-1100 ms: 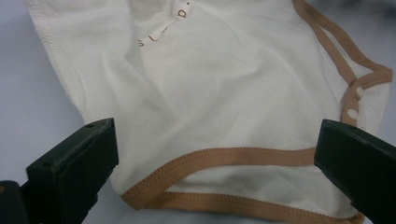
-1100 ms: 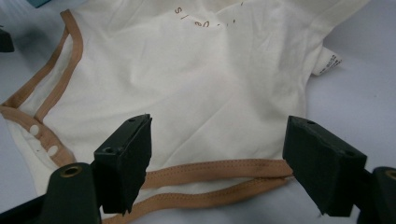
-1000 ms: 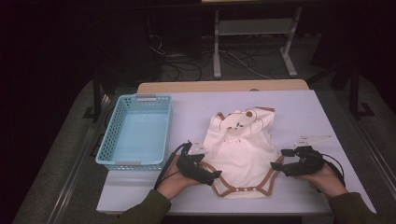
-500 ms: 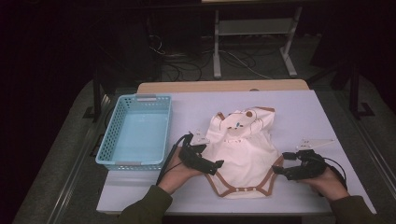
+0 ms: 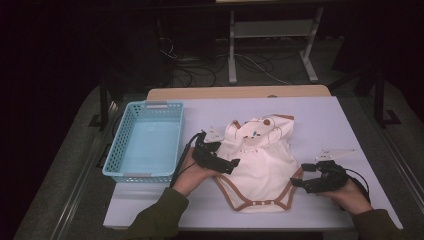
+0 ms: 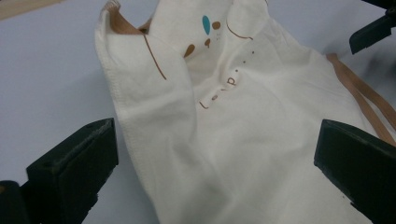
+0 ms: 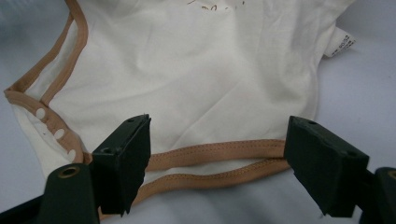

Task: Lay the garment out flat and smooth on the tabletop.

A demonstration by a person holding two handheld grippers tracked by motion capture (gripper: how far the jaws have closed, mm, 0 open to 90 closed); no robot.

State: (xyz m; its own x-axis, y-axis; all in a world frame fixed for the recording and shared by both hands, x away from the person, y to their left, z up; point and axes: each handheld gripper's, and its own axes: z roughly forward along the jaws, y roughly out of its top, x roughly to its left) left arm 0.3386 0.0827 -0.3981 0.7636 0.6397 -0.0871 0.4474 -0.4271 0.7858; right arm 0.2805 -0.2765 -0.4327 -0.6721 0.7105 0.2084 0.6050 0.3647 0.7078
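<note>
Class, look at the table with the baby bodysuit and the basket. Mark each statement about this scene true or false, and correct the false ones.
1. The light blue plastic basket holds the garment. False: it is empty.
2. The cream baby bodysuit with brown trim lies on the white table. True.
3. The right gripper is clamped on the brown hem. False: its jaws stand open.
4. The left gripper is open over the bodysuit. True.
</note>
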